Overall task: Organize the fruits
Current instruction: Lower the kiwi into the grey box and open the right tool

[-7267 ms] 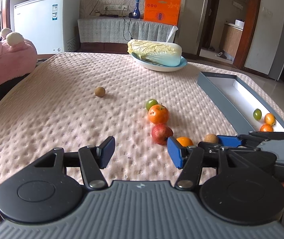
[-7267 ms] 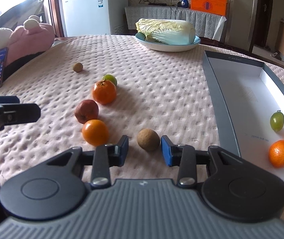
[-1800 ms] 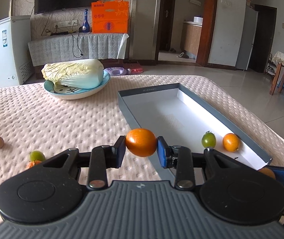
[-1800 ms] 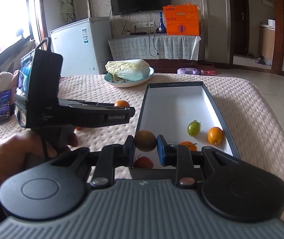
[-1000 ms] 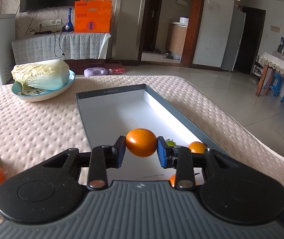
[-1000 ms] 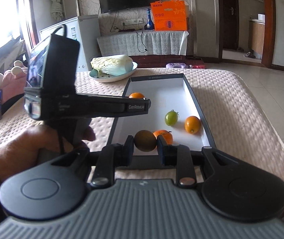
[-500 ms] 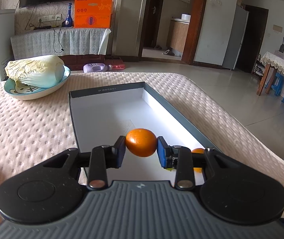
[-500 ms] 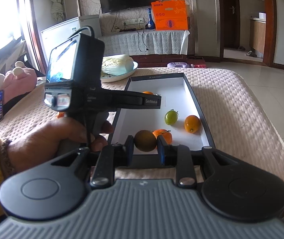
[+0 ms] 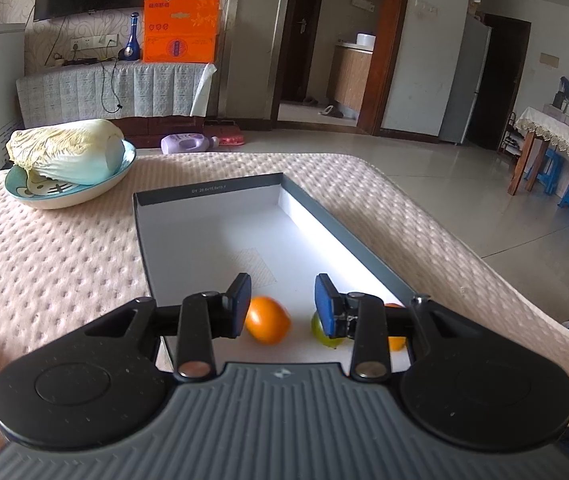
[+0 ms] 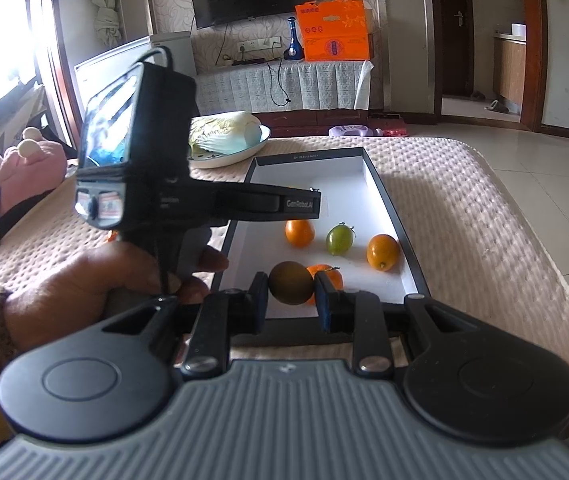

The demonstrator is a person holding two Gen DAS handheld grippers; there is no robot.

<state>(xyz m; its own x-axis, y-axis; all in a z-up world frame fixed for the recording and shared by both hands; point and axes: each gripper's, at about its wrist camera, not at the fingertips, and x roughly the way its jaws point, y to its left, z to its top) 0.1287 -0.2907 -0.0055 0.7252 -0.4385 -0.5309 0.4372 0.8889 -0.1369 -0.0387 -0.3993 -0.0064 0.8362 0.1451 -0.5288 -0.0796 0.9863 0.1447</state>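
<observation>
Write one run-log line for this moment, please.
left gripper: jaws just opened, orange dropped in box | right gripper: shut on brown fruit

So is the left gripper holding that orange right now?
No, the left gripper stands open and the orange lies loose in the tray.

The left gripper [image 9: 283, 305], whose jaws have just been opening, has let go of the orange [image 9: 266, 325], which now lies blurred on the floor of the tray [image 9: 212, 232] instead of between its fingers [image 9: 237, 305].
</observation>
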